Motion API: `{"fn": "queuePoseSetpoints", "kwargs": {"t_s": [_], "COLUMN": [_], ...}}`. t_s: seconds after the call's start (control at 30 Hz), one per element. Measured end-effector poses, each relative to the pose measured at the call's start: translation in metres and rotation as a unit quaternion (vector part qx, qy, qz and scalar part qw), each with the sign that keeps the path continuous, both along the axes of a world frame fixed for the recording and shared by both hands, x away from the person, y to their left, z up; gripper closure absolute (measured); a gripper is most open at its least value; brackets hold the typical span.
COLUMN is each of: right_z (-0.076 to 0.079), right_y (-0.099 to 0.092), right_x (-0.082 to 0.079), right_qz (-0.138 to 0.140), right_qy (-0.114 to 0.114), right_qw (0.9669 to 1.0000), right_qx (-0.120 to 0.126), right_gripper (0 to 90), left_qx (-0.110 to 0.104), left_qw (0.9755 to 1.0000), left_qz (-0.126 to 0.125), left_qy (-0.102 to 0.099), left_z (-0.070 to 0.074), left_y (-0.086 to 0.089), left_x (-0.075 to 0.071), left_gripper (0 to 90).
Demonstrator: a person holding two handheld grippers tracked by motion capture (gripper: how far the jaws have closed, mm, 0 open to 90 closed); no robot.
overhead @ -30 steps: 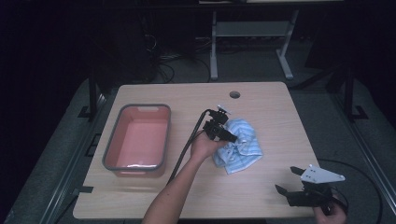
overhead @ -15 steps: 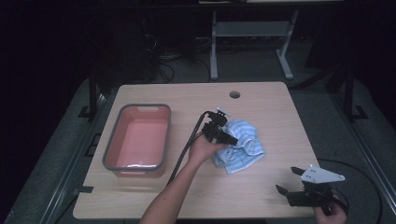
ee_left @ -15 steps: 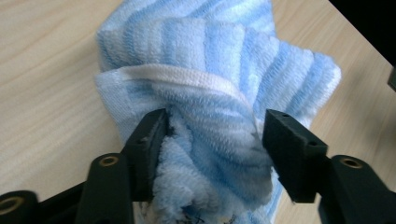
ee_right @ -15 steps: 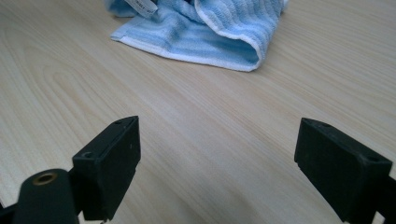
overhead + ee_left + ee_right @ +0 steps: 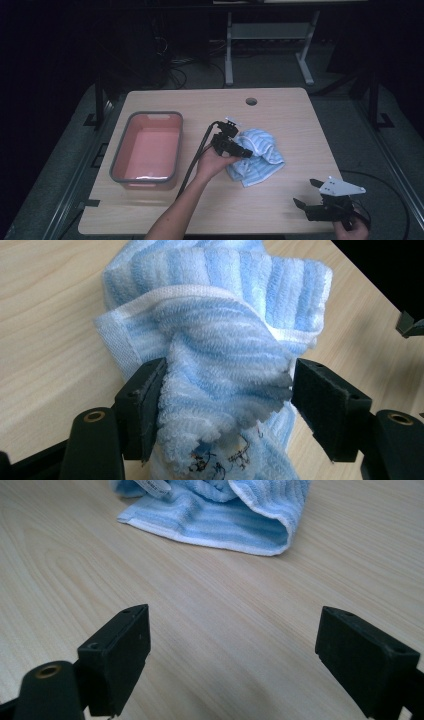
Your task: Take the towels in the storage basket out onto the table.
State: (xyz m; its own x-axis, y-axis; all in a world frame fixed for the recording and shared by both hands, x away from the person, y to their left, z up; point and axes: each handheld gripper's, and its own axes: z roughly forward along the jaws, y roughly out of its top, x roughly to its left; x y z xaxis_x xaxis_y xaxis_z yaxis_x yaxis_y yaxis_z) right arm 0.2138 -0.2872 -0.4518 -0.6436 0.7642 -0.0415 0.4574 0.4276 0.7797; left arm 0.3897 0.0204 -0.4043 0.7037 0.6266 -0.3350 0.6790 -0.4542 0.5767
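Observation:
A blue-and-white striped towel (image 5: 260, 157) lies crumpled on the wooden table (image 5: 285, 120), right of centre. My left gripper (image 5: 244, 151) is at the towel's left side, pointing right into it. In the left gripper view its jaws stand apart around a raised fold of the towel (image 5: 220, 340); the left pad touches the cloth and the right pad sits just off it, so the left gripper (image 5: 225, 390) is open. My right gripper (image 5: 306, 192) rests open near the front right corner, apart from the towel (image 5: 235, 525), with bare wood between the right gripper's (image 5: 232, 650) jaws.
A pink tub with a grey rim (image 5: 120, 155) stands empty on the left half of the table. A round cable hole (image 5: 251, 101) is near the far edge. The left gripper's black cable (image 5: 197, 155) runs back along the forearm.
My left gripper has shifted slightly toward the near side against the towel, and the fold there has bunched a little. The right gripper has stayed put.

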Motion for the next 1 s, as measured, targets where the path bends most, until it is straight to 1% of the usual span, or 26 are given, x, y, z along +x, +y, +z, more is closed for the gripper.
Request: {"fn": "queuePoseSetpoints", "kwargs": {"t_s": [0.2,0.33,0.37,0.4,0.5,0.53,0.57,0.67,0.77,0.93,1.0], "right_z": [-0.001,-0.001,-0.001,-0.001,-0.001,-0.001,-0.001,-0.001,-0.001,-0.002,-0.002], "right_y": [0.002,0.003,0.003,0.004,0.003,0.003,0.003,0.004,0.004,0.004,0.004], "right_x": [0.001,0.002,0.002,0.001,0.001,0.001,0.001,0.002,0.002,0.002,0.002], "right_qz": [0.002,0.004,0.004,0.005,0.004,0.004,0.004,0.003,0.002,0.002,0.001], "right_qy": [-0.001,0.001,0.0,-0.002,-0.003,-0.002,0.0,0.0,0.001,0.0,0.002], "right_qw": [1.0,1.0,1.0,1.0,1.0,1.0,1.0,1.0,1.0,1.0,1.0], "right_qx": [-0.002,-0.004,-0.004,-0.004,-0.005,-0.005,-0.005,-0.006,-0.007,-0.008,-0.008], "right_gripper": [13.9,13.8,13.8,13.9,13.8,13.9,13.8,13.9,13.9,13.8,13.8], "left_qx": [-0.008,-0.012,-0.012,-0.016,-0.019,-0.016,-0.019,-0.017,-0.024,-0.028,-0.024], "left_qw": [0.9999,0.9999,0.9999,0.9998,0.9997,0.9998,0.9997,0.9997,0.9995,0.9995,0.9996], "left_qz": [0.005,0.006,0.002,0.009,0.009,0.003,0.007,0.006,0.01,0.009,0.007], "left_qy": [-0.004,-0.009,-0.011,-0.01,-0.012,-0.015,-0.015,-0.015,-0.016,-0.014,-0.016], "left_z": [0.004,0.008,0.008,0.009,0.01,0.011,0.011,0.011,0.01,0.007,0.006], "left_y": [0.004,0.011,0.013,0.013,0.017,0.019,0.02,0.025,0.029,0.035,0.037], "left_x": [-0.004,-0.007,-0.008,-0.009,-0.012,-0.012,-0.013,-0.015,-0.018,-0.025,-0.027], "left_gripper": [30.3,29.9,29.8,29.7,29.7,29.7,29.7,29.9,29.9,30.0,30.0]}}
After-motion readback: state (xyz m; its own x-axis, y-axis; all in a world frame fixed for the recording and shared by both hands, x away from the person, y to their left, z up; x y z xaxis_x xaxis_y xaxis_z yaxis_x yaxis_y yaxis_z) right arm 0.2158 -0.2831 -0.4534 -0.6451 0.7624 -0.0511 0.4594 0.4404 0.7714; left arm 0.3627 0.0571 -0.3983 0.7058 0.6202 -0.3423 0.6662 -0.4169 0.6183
